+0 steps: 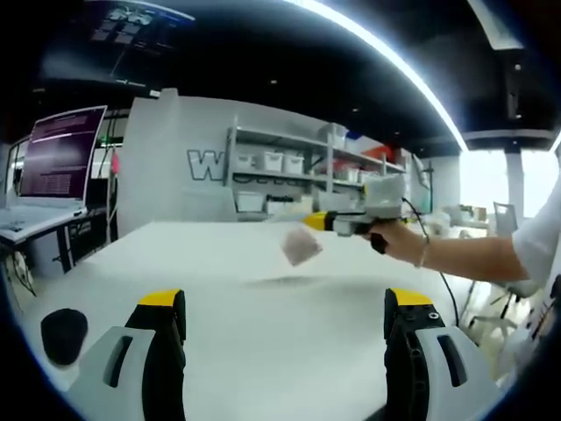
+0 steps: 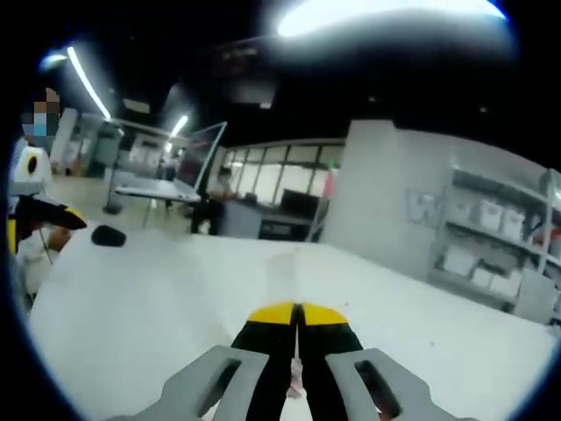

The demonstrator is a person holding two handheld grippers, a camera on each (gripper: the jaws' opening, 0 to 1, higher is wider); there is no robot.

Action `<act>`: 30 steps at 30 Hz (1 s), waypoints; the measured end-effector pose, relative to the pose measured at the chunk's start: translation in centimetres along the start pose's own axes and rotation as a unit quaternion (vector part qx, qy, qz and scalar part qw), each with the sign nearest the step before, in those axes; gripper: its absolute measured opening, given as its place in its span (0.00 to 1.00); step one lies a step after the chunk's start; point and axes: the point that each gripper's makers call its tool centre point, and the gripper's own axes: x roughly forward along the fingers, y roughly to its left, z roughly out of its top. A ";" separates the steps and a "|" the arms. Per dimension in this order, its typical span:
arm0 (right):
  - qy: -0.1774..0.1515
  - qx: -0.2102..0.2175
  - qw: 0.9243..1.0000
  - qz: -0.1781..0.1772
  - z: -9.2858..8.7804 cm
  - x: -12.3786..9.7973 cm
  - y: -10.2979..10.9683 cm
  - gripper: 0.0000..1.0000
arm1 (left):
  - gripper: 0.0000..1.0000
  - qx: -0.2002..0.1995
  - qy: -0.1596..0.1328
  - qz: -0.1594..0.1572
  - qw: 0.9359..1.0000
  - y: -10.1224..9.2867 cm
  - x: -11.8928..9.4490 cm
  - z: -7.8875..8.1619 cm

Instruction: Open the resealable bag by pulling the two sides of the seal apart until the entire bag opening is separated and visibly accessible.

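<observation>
Here your right gripper (image 1: 308,221), mid-frame, is clamped on the bag (image 1: 301,247); your left gripper (image 1: 285,320) gapes empty. One-sided, the dangling bag may slip.

Left gripper (image 1: 285,309) holds its jaws wide apart; right gripper (image 2: 296,312) is closed, carried by a hand (image 1: 396,239).

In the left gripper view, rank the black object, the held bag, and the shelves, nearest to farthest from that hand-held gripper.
1. Black object, on the table at lower left, beside the left hand-held gripper.
2. Bag, hanging above mid-table from the right hand-held gripper.
3. Shelves, against the far wall.
</observation>
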 end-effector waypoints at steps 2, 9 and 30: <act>-0.001 0.000 1.000 0.001 0.1 -0.2 0.2 0.00 | 0.92 0.001 -0.001 -0.001 1.000 -0.1 0.0 0.1; -0.004 -0.001 1.000 0.005 0.2 -0.8 0.5 0.00 | 0.92 0.001 0.001 -0.003 1.000 -0.3 0.1 0.0; -0.012 0.003 1.000 0.003 0.4 -2.0 0.8 0.00 | 0.92 0.001 0.002 -0.008 1.000 -0.9 0.2 0.1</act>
